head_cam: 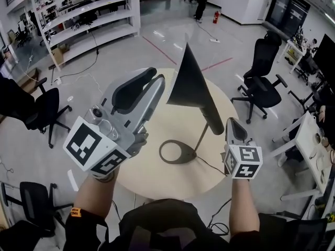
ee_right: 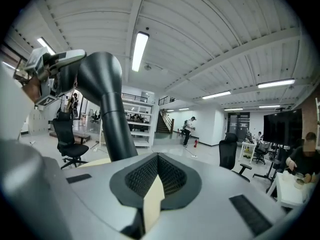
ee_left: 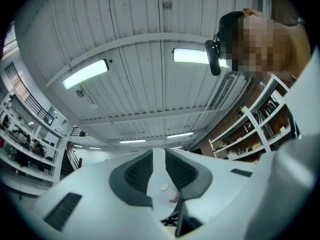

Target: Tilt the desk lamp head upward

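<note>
Jaws on the left gripper (ee_left: 159,153) stand apart, a narrow gap, nothing pinched between the pads. Its view looks up at a ribbed ceiling with strip lights (ee_left: 86,73); the person's head-mounted camera (ee_left: 213,57) sits upper right. In the head view this gripper (head_cam: 156,77) is held high, tips just beside the left edge of the lamp shade (head_cam: 187,82). Contact cannot be told.

Right gripper (ee_right: 157,157): pads pressed together at the tips, empty. The lamp's black tubular neck (ee_right: 102,109) rises ahead and to the left of it, outside the jaws. From the head view the right gripper (head_cam: 233,122) is just right of the neck's lower end (head_cam: 214,123).

Desk lamp: black cone shade flaring up and away from the neck, thin stem (head_cam: 202,136) slanting down to a flat ring base (head_cam: 177,152). Base rests on a round pale table (head_cam: 157,184). Dark cord (head_cam: 212,166) trails from the base toward the right table edge.

Around: black office chair (head_cam: 261,75) right of the table, white shelving (head_cam: 89,20) far left, a standing person (head_cam: 200,4) at the far end of the grey floor.
</note>
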The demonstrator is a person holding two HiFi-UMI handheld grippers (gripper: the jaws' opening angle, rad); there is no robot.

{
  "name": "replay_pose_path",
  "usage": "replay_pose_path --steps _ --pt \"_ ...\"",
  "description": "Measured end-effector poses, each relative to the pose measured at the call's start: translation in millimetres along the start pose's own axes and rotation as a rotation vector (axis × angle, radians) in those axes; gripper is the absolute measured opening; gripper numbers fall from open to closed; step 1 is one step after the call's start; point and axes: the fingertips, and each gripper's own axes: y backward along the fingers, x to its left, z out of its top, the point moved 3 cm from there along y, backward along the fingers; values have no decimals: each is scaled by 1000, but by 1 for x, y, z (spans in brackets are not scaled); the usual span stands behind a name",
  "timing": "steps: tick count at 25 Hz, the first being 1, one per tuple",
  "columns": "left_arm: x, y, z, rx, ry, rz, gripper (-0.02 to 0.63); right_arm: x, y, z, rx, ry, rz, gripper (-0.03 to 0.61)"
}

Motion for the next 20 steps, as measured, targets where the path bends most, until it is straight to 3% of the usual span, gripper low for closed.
replay_pose_path --steps 4,11,15,20 --pt "25 50 -11 15 23 94 110 17 24 14 -63 -38 -56 9" --pt "15 129 -100 239 71 120 110 86 68 14 -109 -61 -117 9" --pt "2 171 -153 321 108 118 109 131 82 -11 -100 -91 -133 9" --pt "-24 198 -203 401 190 121 86 170 95 -50 -15 -101 -123 10"
